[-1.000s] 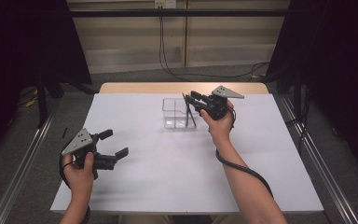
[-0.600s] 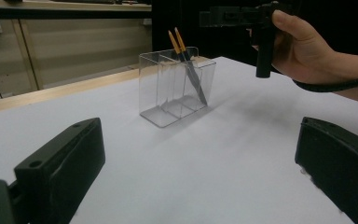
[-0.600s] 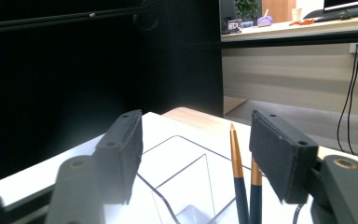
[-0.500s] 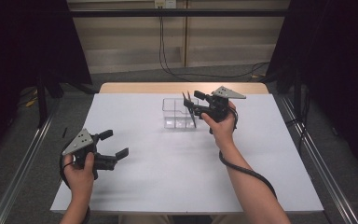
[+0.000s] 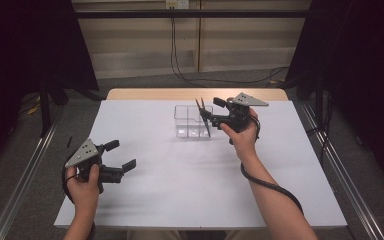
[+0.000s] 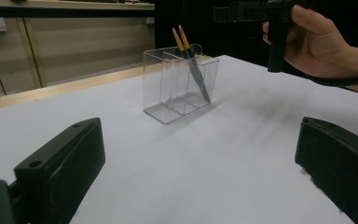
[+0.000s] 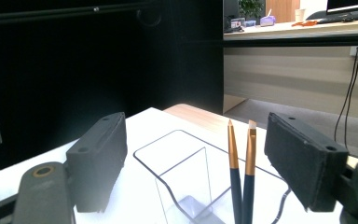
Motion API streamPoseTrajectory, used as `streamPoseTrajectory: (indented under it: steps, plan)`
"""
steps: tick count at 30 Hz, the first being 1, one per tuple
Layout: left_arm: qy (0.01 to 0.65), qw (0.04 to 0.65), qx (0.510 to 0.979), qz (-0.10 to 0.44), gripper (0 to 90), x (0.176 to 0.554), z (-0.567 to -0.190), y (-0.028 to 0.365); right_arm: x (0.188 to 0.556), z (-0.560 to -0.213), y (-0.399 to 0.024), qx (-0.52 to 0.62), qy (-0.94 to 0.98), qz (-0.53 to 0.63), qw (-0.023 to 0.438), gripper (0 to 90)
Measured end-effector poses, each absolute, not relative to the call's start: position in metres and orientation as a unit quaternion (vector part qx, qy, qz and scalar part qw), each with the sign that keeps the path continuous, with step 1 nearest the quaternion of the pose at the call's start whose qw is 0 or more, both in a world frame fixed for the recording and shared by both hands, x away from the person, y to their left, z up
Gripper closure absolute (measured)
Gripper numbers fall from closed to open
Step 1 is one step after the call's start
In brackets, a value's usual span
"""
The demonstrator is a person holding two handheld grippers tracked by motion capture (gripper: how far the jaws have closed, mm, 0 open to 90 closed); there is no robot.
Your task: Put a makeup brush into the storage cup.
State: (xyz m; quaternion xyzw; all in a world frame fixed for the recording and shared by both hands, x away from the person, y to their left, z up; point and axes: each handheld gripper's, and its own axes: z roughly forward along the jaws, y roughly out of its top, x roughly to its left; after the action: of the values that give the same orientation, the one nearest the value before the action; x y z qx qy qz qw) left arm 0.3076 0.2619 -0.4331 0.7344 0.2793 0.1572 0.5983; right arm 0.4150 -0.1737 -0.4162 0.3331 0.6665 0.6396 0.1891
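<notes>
- Nearest the person, the left gripper (image 5: 122, 155) rests low over the white table (image 5: 180, 200), jaws spread wide with nothing between them; it has no part in the work at present.
- Farther out, the right gripper (image 5: 210, 110) hovers at the right end of the clear acrylic organizer (image 5: 190, 120). Its jaws have just been opening and now stand wide apart, gripping nothing.
- Two brushes (image 7: 241, 177) with dark handles and orange ferrules stand leaning together in the organizer's rightmost compartment (image 6: 200, 84), tips up, rising between the right gripper's open jaws without touching the pads.
- The step in hand looks like the release after setting the brushes in the holder. The next move calls for lifting or backing the right gripper straight away without brushing the tips, since a nudge could tip the light organizer.
- Hard to tell: whether the brush bottoms sit flat on the organizer floor, as the right gripper view cuts them off; the transparent dividers are faint from above, so the compartment count is uncertain.
</notes>
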Motion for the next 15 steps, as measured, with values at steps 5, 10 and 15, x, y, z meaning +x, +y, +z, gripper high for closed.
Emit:
streamPoseTrajectory:
  steps: [5,10,15]
  plan:
    - [0.279,0.599,0.734,0.157,1.4,0.3088,-0.4329,0.2605,0.4129,-0.4166,-0.1773,0.338,0.667,0.636,0.189,17.9]
    - [0.279,0.598,0.734,0.156,1.4,0.3097,-0.4335,0.2601,0.4104,-0.4179,-0.1808,0.345,0.667,0.634,0.187,16.1]
    - [0.277,0.6,0.734,0.156,1.4,0.3104,-0.433,0.2595,0.4083,-0.4177,-0.1829,0.347,0.665,0.634,0.188,14.8]
